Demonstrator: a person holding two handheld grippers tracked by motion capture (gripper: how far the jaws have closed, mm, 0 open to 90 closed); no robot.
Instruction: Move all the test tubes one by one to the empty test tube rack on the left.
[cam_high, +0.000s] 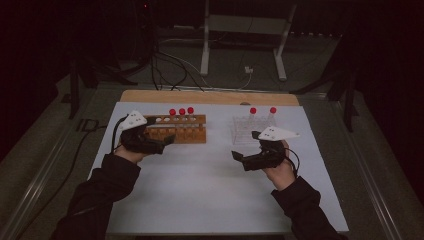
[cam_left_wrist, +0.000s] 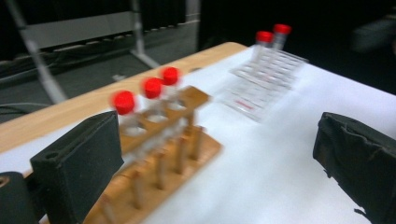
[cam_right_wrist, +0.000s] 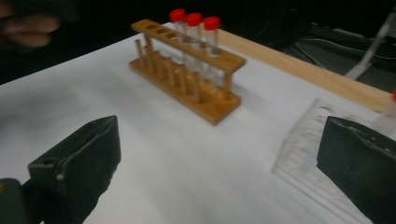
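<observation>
Wooden rack (cam_high: 176, 129): upper left, three red-capped clear tubes (cam_high: 181, 113).
Clear plastic rack (cam_high: 248, 131): upper centre-right, two tubes.
Left gripper (cam_high: 169, 140), right gripper (cam_high: 237, 157): both released, empty.
Advice: probably approach one cap squarely, slowly.

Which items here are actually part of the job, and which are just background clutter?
Likely in play: wooden rack with three red-capped tubes; clear rack with two red-capped tubes; left gripper and right gripper, both open.

Lying about: floor cables; white stand.
</observation>
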